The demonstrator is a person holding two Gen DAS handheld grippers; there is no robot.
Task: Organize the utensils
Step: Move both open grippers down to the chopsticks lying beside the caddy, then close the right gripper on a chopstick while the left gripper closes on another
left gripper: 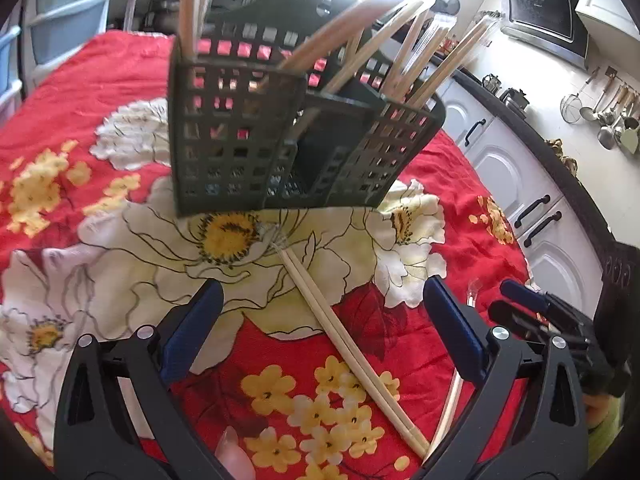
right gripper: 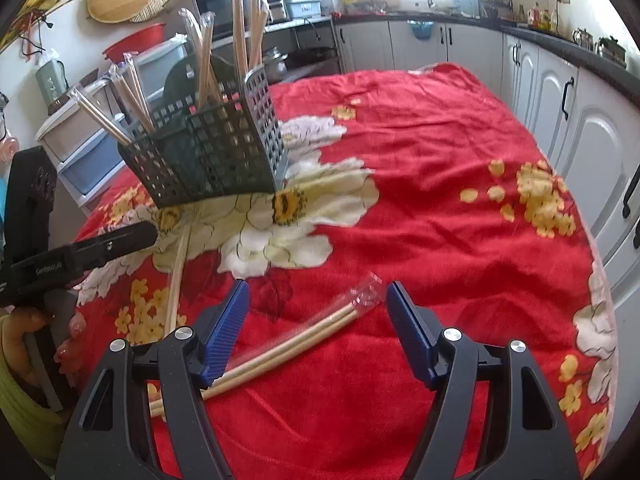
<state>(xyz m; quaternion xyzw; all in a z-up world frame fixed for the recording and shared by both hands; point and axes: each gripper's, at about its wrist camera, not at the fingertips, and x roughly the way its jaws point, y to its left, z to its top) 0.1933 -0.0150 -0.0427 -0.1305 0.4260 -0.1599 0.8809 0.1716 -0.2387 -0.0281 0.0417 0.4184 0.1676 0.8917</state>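
Chopsticks in clear wrapper are seen flat on surface, between spread fingers of empty right tool. Left tool is held open over second pair. Basket is near. Wrapped pair should be pinched mid-length, squarely.

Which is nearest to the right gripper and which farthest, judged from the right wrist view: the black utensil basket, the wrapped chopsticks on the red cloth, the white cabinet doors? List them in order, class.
1. Wrapped chopsticks: lying on the cloth between the open fingers of the right gripper.
2. Black utensil basket: farther ahead, to the left.
3. White cabinet doors: beyond the table's far edge.
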